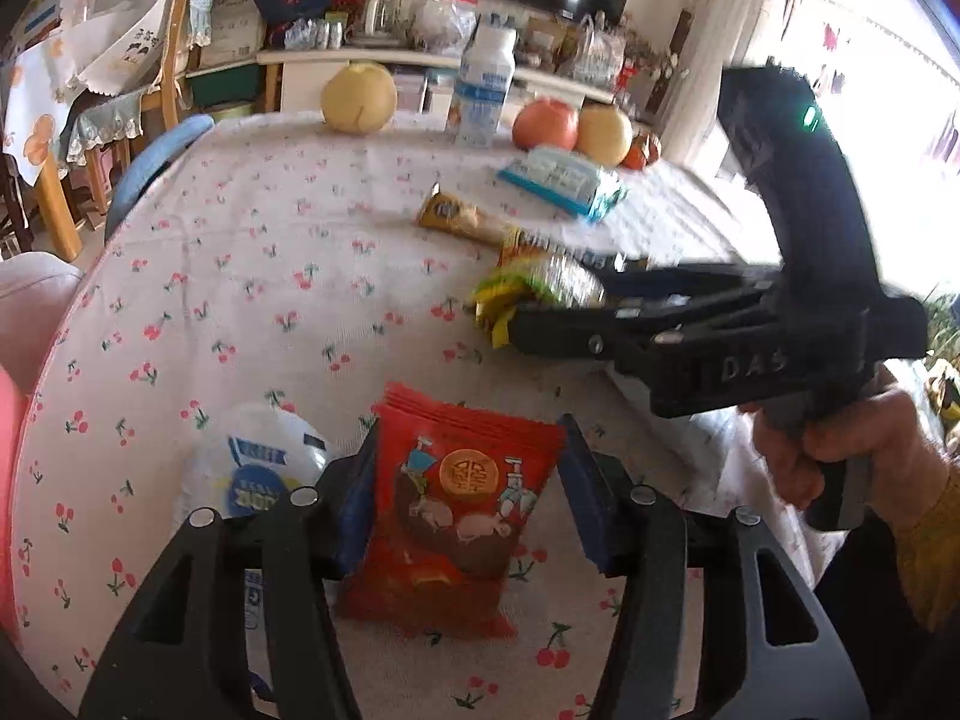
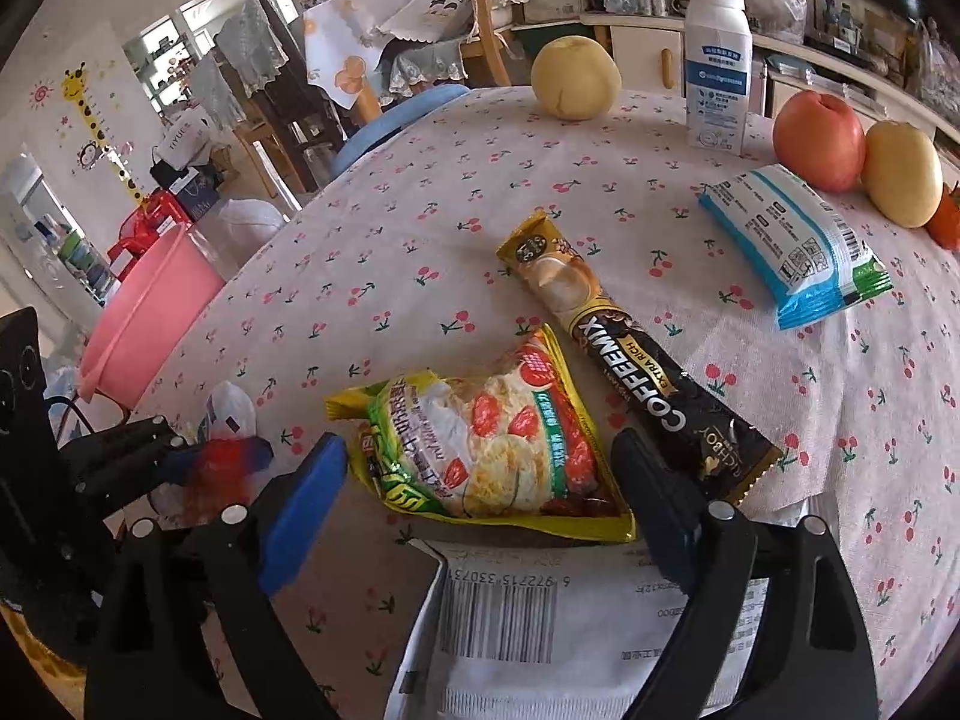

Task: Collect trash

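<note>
1. Gripping a red snack packet [image 1: 456, 510] between its blue pads, the left claw [image 1: 465, 504] holds the wrapper upright above a round tabletop [image 1: 270, 276] covered in a cherry-print cloth.
2. Beside that packet, to its left in the left wrist view, sits a white and blue crumpled wrapper [image 1: 264, 462], just off the claw's finger.
3. Spread wide, the right claw [image 2: 480, 492] straddles a yellow-green snack bag [image 2: 480, 450] lying flat on the cloth; neither of its pads presses the bag, and a gap shows on both sides.
4. From the left wrist view the same right claw [image 1: 510, 324] reaches in from the right, its handle gripped by a person's hand [image 1: 840, 456] in a yellow sleeve.
5. A gold and black coffee-mix stick [image 2: 636, 360] lies diagonally just beside the snack bag, its lower end near the right claw's finger.
6. A white and blue wrapped packet [image 2: 792, 240] rests farther back, close to a red apple [image 2: 819, 138] and a yellow fruit [image 2: 900, 180].
7. A white bottle [image 2: 717, 66] and a pale yellow pear [image 2: 576, 78] stand at the far edge.
8. A white barcode-printed packet [image 2: 516, 618] lies under the right claw's near side.
9. A pink bucket [image 2: 150, 324] stands beyond the tabletop's edge.
</note>
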### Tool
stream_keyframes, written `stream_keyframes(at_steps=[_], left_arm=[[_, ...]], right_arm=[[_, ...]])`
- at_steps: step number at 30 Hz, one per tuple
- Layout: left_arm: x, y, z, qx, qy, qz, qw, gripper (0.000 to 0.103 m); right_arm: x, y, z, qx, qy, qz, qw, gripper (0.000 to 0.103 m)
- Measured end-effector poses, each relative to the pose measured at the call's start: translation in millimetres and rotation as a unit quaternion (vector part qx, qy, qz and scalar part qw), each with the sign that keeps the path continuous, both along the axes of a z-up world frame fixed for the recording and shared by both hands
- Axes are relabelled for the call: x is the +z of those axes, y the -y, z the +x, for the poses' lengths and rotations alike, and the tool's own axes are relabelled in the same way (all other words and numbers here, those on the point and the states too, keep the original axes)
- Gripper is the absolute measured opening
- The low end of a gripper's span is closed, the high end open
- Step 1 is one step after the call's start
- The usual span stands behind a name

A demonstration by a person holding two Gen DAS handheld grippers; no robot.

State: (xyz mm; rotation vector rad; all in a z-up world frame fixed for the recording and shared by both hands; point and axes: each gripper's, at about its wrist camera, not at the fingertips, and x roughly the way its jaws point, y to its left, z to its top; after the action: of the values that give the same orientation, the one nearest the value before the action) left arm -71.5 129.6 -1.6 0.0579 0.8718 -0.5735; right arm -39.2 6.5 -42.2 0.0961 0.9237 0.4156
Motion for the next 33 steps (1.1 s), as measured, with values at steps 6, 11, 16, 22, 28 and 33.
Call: stream_keyframes(at_steps=[6,11,16,22,28,33], left_arm=[[-0.3,-2.1,-2.4,0.001,0.004,-0.003,1.0,0.053],[1.5,-8.5,-1.0,0.018,0.003,-0.012,0.9998,0.051],[11.4,-18.9,-0.3,0.027,0.012,-0.04,0.9988,0.05],[25.9,-32.7,-3.1,0.027,0.029,-0.074,0.9965,0.049],[47.1,-62.4,-3.3,0.046,0.059,-0.12,0.99,0.046],[55.5,-85.2,-0.5,0.063,0.07,-0.148,0.9846,0.046]], right_arm=[[-2.1,-8.7,-3.5,-0.001,0.019,-0.041,0.999,0.082],[-1.4,0.8,-2.5,-0.021,0.017,-0.026,0.999,0.067],[1.0,4.7,-8.1,-0.037,0.02,-0.015,0.999,0.054],[6.4,2.1,-19.1,-0.055,0.035,-0.018,0.998,0.05],[26.0,1.5,-34.5,-0.077,0.067,-0.007,0.995,0.049],[37.9,-2.4,-43.0,-0.086,0.075,0.01,0.993,0.049]])
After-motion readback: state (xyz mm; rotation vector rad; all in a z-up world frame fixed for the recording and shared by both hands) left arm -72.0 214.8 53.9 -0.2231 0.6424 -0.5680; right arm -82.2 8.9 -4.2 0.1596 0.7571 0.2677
